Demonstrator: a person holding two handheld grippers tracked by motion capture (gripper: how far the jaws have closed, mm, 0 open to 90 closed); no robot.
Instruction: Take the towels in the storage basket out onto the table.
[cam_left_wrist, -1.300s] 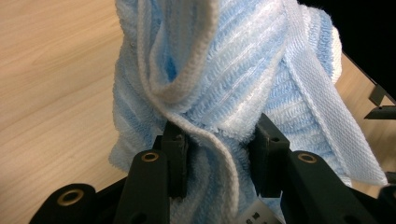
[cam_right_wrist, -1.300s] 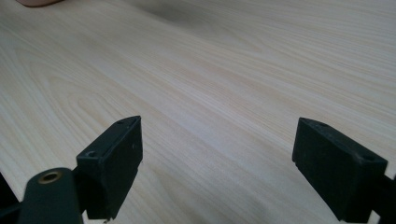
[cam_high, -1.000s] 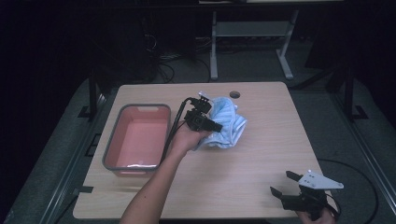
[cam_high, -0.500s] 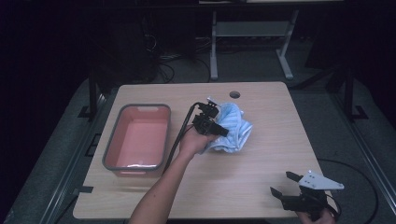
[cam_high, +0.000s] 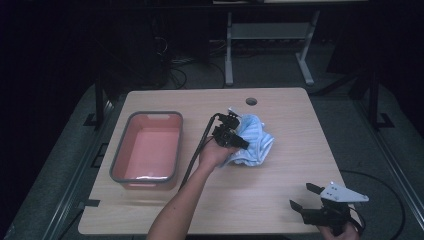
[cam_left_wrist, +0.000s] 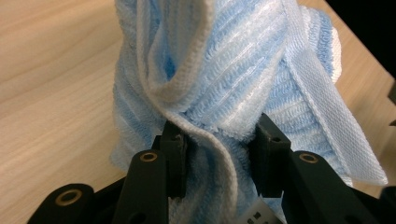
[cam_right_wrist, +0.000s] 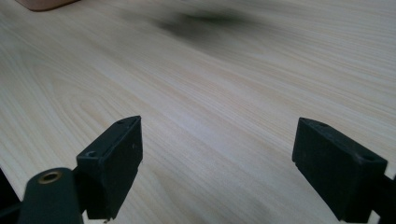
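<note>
Right gripper (cam_high: 304, 196) sits nearest you, at the near right corner of the table (cam_high: 280, 200), jaws spread wide with nothing but bare wood between them, as the right gripper view confirms. Treat it as idle and free.

Farther in, at mid-table, your left gripper (cam_high: 242, 142) is clamped on the blue towel (cam_high: 255, 142). In the left gripper view its pads (cam_left_wrist: 175, 156) pinch a thick fold of the striped terry cloth (cam_left_wrist: 224, 79), and the rest of the towel stands bunched ahead of the jaws. The towel rests as a crumpled heap on the wood, slightly right of the table's centre line. The heap has no clear long axis; do not plan around one.

The relation that governs the coming move: the pink tub (cam_high: 148, 150) lies to the left of the towel, apart from it, with its long side running from the near edge toward the far edge. Your left hand (cam_high: 214, 154) is between the two and is far closer to both than the right gripper is. Judged from this layout, the transfer is a sideways carry to the left by the left hand alone.

Farthest away, a round cable hole (cam_high: 251, 101) marks the table's far edge.
</note>
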